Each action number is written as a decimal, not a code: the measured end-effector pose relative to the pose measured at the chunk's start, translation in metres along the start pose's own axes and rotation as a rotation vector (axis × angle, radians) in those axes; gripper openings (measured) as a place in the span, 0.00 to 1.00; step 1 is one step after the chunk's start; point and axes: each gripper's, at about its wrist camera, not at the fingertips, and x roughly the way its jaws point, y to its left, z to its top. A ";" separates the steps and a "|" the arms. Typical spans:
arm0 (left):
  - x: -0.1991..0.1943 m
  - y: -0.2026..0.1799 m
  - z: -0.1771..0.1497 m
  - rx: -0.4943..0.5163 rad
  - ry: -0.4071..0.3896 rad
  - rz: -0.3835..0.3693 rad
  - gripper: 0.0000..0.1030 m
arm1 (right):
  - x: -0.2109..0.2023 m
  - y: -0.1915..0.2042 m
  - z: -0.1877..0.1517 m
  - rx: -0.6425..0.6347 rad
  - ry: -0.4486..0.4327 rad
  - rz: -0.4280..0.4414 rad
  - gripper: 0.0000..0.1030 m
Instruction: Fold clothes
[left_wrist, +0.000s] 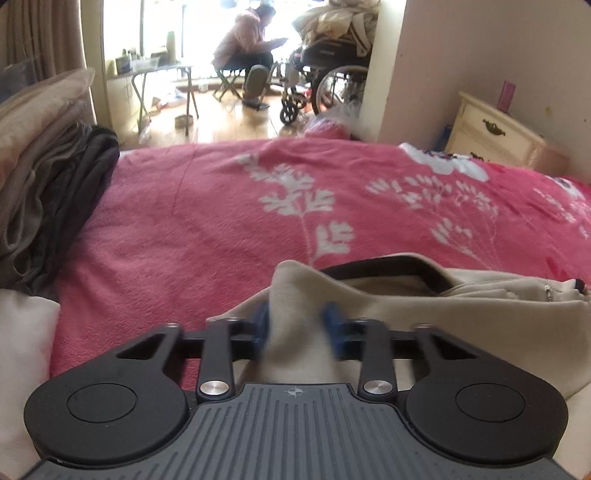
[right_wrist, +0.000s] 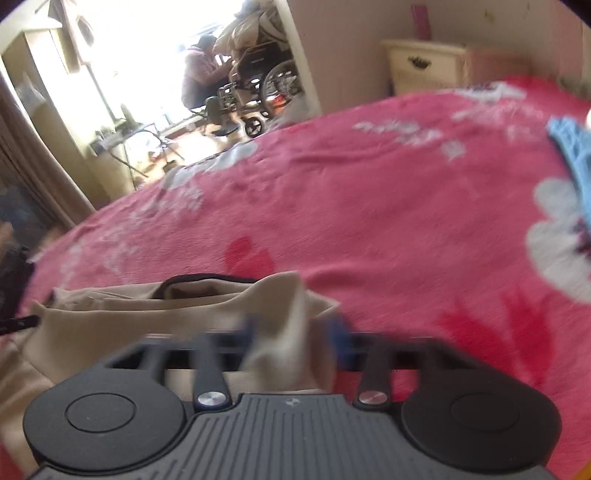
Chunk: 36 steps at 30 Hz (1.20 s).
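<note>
A beige garment (left_wrist: 461, 306) with a black-trimmed collar and a zip lies on the pink floral blanket (left_wrist: 221, 221). My left gripper (left_wrist: 297, 325) is shut on a bunched-up edge of it, cloth pinched between the blue fingertips (left_wrist: 260, 325). In the right wrist view the same beige garment (right_wrist: 129, 321) spreads to the left, and my right gripper (right_wrist: 295, 332) is shut on another raised fold of it. The right view is motion-blurred. The pink blanket (right_wrist: 369, 203) fills the area beyond.
Folded grey and dark clothes (left_wrist: 55, 177) are stacked at the left of the bed. A cream nightstand (left_wrist: 495, 133) stands at the right wall. A light blue item (right_wrist: 572, 162) lies at the bed's right. A seated person (left_wrist: 247, 48) and a wheelchair (left_wrist: 328, 74) are in the far room.
</note>
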 end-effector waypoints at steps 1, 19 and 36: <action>-0.002 -0.003 -0.001 0.004 -0.012 0.007 0.09 | -0.003 0.002 -0.001 0.000 -0.020 0.004 0.05; 0.011 -0.004 -0.005 -0.005 -0.076 0.146 0.22 | 0.016 -0.014 -0.001 0.140 -0.073 0.018 0.09; 0.006 -0.079 -0.006 0.163 0.037 0.033 0.56 | 0.058 0.064 -0.004 -0.137 0.065 -0.053 0.12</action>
